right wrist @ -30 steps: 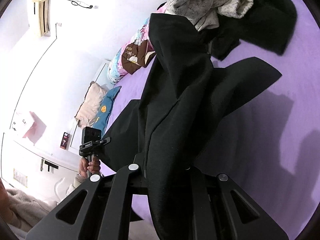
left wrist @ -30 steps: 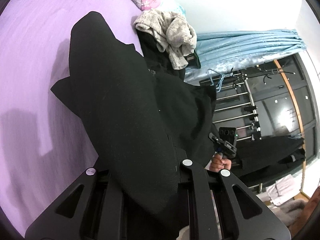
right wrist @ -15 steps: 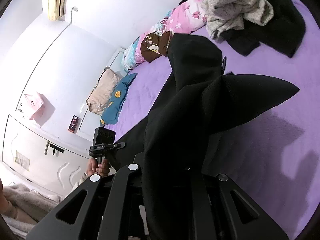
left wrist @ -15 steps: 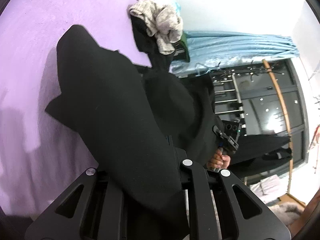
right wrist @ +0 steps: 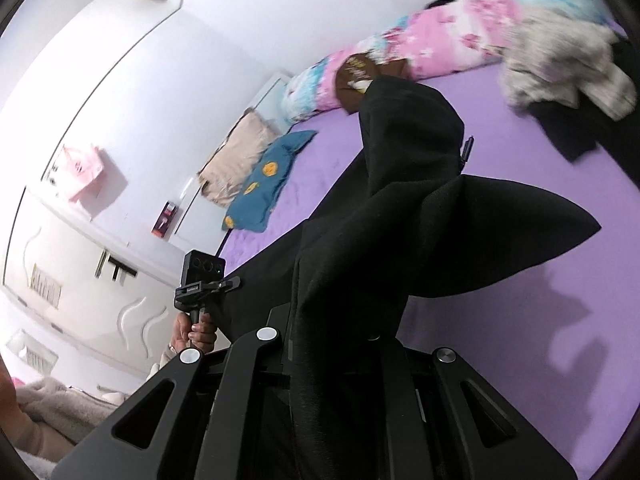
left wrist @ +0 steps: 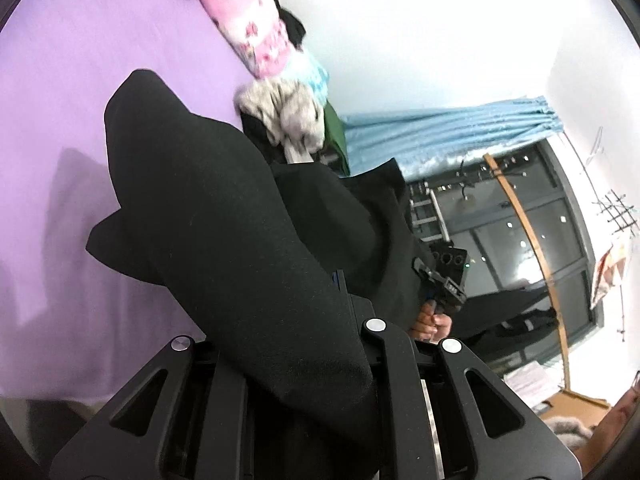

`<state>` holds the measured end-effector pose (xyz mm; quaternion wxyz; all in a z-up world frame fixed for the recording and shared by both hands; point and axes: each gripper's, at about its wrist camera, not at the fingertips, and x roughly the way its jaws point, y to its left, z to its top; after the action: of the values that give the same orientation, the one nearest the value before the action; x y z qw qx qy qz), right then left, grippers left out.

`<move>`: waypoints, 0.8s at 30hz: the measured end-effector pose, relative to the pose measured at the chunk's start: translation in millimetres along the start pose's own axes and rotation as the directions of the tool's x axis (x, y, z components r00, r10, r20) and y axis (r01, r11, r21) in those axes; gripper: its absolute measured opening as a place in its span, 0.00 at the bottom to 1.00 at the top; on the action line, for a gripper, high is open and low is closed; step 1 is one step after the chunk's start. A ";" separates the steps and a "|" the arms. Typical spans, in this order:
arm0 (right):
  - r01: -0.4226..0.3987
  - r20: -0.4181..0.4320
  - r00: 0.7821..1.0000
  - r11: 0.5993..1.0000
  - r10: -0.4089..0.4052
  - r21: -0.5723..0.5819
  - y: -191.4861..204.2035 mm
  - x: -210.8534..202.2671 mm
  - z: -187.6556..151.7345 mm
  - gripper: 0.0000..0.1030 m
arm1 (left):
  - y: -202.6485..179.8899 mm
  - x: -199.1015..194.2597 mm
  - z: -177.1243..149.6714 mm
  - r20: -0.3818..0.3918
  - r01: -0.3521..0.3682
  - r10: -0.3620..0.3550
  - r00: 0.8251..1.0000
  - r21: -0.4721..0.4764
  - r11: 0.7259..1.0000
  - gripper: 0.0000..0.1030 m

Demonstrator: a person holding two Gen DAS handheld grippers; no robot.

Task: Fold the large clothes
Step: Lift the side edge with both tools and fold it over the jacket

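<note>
Black garment (left wrist: 224,240) is clamped in both the left gripper (left wrist: 304,364) and right gripper (right wrist: 340,356), draped forward from each over the purple bed (right wrist: 540,340), so 2 grips.

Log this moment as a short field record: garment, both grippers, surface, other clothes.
garment: black garment, lifted, hanging between both grippers
left gripper: shut on black garment
right gripper: shut on black garment
surface: purple bed sheet
other clothes: grey fluffy garment heaped on dark clothing near the pink floral quilt
fold state: not yet folded
</note>
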<state>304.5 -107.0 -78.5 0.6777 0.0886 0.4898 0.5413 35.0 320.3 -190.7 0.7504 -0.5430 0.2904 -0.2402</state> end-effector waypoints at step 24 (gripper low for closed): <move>-0.243 -0.289 0.941 0.947 0.177 -0.210 156.6 298.3 181.8 0.09 | 19.4 -320.8 94.4 0.370 -0.222 0.214 0.904 -0.021 0.975 0.13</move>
<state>321.6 274.7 -54.3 0.5491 -0.0163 0.4945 0.6736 -128.1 606.6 -130.3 0.8195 -0.5346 0.1998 -0.0513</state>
